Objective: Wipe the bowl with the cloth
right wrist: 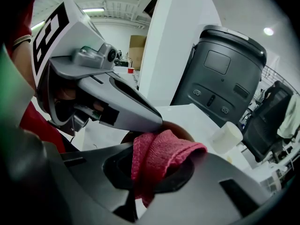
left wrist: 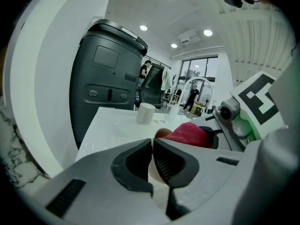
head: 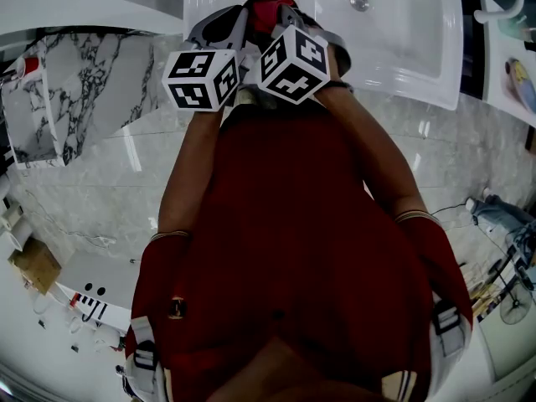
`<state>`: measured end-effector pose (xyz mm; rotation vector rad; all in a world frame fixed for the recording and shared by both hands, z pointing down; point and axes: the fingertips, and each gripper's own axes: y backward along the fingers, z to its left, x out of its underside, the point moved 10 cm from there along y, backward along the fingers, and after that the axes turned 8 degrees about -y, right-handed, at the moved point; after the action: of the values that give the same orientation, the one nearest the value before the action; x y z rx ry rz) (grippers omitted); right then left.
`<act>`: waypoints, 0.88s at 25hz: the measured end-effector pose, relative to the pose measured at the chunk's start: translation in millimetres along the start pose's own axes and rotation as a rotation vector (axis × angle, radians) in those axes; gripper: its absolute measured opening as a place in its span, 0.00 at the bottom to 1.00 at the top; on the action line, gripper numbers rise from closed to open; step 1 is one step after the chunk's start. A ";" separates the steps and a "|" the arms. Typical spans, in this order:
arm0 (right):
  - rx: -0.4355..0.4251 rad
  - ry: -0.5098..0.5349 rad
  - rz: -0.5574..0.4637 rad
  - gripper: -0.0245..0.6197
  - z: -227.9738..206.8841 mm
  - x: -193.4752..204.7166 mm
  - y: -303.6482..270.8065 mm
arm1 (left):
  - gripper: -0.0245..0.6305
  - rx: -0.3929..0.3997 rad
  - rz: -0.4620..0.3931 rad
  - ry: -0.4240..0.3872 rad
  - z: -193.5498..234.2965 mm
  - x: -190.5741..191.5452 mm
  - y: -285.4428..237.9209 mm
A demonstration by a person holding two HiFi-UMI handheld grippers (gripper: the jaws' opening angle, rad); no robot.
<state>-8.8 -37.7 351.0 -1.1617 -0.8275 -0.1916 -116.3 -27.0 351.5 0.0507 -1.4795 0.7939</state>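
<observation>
Both grippers are raised close together over the near edge of a white table. My left gripper is shut on the thin rim of a brown bowl with a cream inside; most of the bowl is hidden behind the jaws. My right gripper is shut on a folded red cloth, which is pressed against the bowl next to the left gripper. From the left gripper view the cloth bulges just past the bowl's rim. In the head view the cloth shows red between the left gripper and the right gripper.
A white cup stands further back on the table, also visible in the right gripper view as the cup. A tall dark grey bin stands beyond the table. A marble counter lies to the left, and people stand far off.
</observation>
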 end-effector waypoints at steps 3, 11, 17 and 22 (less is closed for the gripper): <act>0.013 0.001 -0.004 0.08 -1.6 -0.9 -0.5 | 0.07 -0.002 0.001 -0.001 0.0 -0.1 1.3; 0.051 -0.019 0.007 0.08 -9.6 -1.2 -0.6 | 0.07 -0.008 0.008 -0.005 0.8 0.4 2.9; 0.063 -0.041 0.017 0.08 -16.7 1.4 2.8 | 0.07 -0.010 0.009 -0.005 1.5 0.3 3.1; 0.057 -0.044 0.034 0.08 -16.4 5.9 3.9 | 0.07 -0.014 0.007 -0.004 1.8 1.6 2.7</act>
<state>5.2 -48.6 349.7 -1.1295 -0.8461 -0.1140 -119.3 -25.2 352.0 0.0365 -1.4897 0.7900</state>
